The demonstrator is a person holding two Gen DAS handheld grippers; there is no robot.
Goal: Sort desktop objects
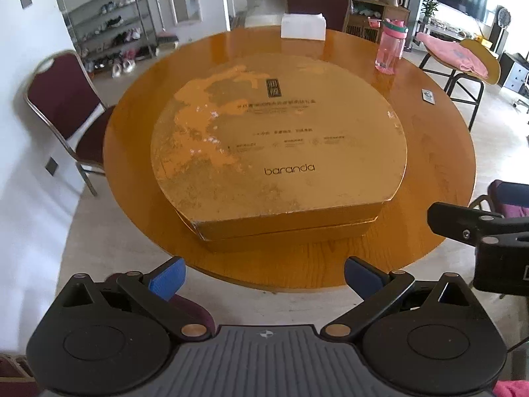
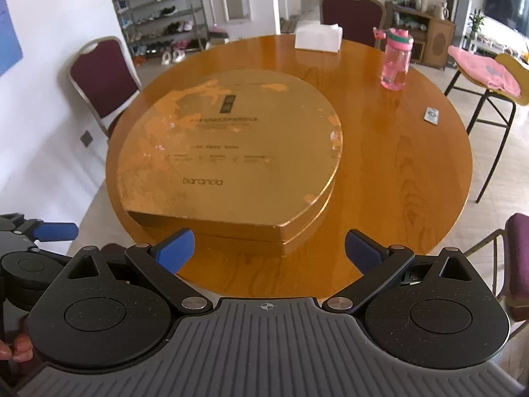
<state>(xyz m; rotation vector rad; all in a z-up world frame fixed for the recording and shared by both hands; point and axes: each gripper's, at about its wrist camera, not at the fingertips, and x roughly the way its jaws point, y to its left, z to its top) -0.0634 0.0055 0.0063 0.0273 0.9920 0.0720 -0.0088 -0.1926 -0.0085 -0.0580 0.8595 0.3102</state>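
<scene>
Looking along the left wrist view first: left gripper [image 1: 263, 276] hangs off the near edge of the round orange-brown wooden table [image 1: 429, 165], blue-padded fingers [image 1: 167, 275] spread wide, nothing between them. Large gold cardboard gift box [image 1: 277, 142], round with one flat side, lid on, "baranda" printed on the lid, lies on the table; its flat side faces the gripper. Beyond the box, at the table's far edge: white tissue box [image 1: 303, 25]. Far right of the gold box: pink translucent water bottle with green-and-pink cap [image 1: 390, 46], upright. Right of the gold box, near the table rim: small flat grey card-like item [image 1: 428, 95], too small to identify. Right gripper's black frame [image 1: 479, 228] enters at the right edge, beside the table.

Right wrist view: right gripper [image 2: 269, 251] also sits over the near table edge, fingers [image 2: 175, 249] wide apart, empty. Gold box [image 2: 228, 152] lies left of centre, its right corner nearest the gripper. Tissue box [image 2: 318, 36] beyond it; pink bottle [image 2: 395, 59] and the small grey item [image 2: 431, 114] to its right, well apart from it. Left gripper's blue finger [image 2: 54, 231] shows at the left edge; fingertips of a hand [image 2: 15, 347] grip below it.
</scene>
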